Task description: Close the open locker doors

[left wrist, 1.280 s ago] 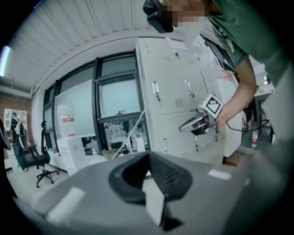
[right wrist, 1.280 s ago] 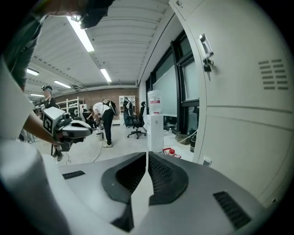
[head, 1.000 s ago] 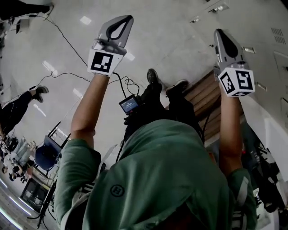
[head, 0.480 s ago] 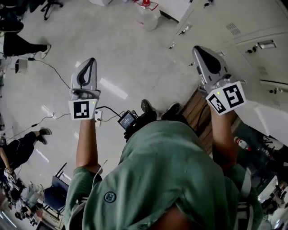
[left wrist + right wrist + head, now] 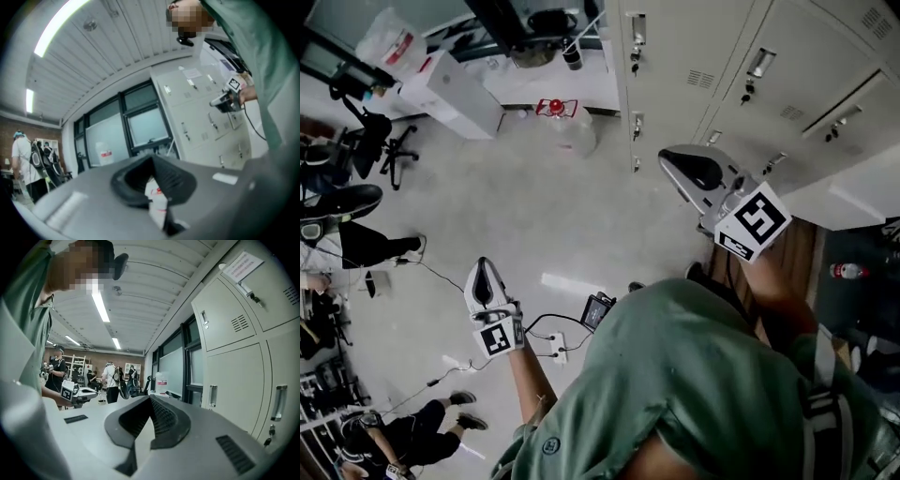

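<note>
- Locker doors (image 5: 712, 56) of pale grey metal have swung into the head view; those showing look shut.
- Right tool (image 5: 675, 167) hovers near them, left tool (image 5: 485, 272) has dropped; both closed, empty.

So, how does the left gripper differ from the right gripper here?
The right gripper is in front of the lockers; the left gripper is over the floor, away from them. The right gripper looks larger in the head view, the left smaller. Both are shut and empty.
</note>
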Motion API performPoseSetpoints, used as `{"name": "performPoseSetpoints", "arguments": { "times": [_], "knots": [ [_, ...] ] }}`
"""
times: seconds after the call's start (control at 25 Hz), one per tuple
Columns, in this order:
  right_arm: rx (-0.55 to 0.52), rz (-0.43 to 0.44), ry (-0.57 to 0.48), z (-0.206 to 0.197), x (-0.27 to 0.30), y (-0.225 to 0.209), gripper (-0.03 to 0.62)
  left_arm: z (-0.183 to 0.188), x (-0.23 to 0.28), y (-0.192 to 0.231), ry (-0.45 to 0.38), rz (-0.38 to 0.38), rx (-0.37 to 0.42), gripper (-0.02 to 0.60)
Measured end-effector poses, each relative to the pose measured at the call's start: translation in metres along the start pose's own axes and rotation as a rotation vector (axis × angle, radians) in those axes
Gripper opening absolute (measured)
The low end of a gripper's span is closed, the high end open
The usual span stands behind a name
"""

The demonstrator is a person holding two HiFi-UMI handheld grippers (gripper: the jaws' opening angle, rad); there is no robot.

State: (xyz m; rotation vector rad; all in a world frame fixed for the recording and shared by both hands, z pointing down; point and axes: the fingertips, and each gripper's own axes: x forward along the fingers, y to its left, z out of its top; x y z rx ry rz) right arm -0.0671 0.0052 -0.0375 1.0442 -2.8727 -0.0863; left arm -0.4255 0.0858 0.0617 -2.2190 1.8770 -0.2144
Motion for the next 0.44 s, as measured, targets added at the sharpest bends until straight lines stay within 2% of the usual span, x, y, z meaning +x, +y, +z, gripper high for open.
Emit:
{"name": "performPoseSetpoints", "arguments": {
  "times": [0.24, 0.44],
  "knots": [
    [0.045, -0.016, 0.022, -0.016, -0.018, 0.013, 0.005, 0.008, -0.01, 0.003, -0.011, -0.013, 0.033, 0.002],
    [0.085, -0.011, 0.05, -0.027, -0.037, 0.042, 0.005, 0.017, -0.047, 0.004, 0.0, -0.017, 0.065, 0.002]
  ]
}}
